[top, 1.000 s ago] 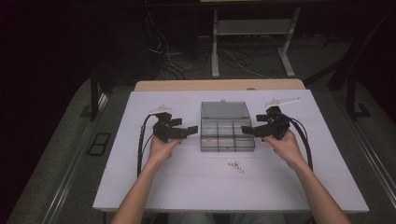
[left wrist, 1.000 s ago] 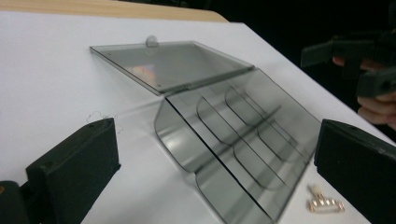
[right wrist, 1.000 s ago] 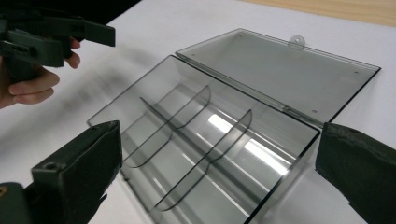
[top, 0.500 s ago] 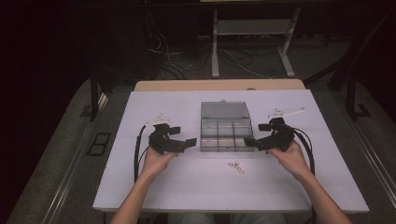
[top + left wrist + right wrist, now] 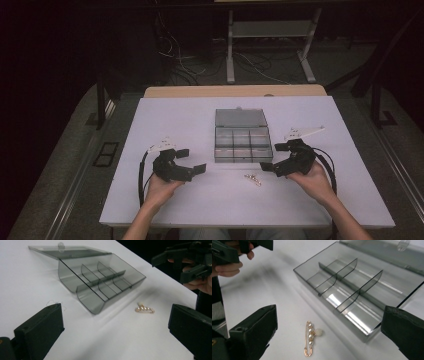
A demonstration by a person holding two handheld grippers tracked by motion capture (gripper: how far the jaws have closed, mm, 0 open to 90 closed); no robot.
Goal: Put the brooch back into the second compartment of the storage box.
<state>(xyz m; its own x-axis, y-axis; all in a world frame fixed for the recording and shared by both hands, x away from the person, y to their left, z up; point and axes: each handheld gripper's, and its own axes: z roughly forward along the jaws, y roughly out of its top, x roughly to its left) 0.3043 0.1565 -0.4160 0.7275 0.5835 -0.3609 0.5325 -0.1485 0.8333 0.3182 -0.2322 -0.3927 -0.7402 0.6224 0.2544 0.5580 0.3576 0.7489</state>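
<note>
The right gripper (image 5: 274,159) is held with its jaws wide apart and nothing between them, and in the right gripper view a gold pin with pearls (image 5: 310,340) is seen flat on the white table (image 5: 175,115), between the jaws and just before them. The left gripper (image 5: 192,161) is also spread apart and empty, near the left front corner of the grey plastic box (image 5: 242,145). The pin (image 5: 252,178) lies near the front wall of the box, apart from it. A risk is judged here: the pin is thin and flat, so the jaws could slide over it or push it away if they are lowered too steeply. The box stands with its lid (image 5: 67,251) laid back, and its compartments appear empty.
</note>
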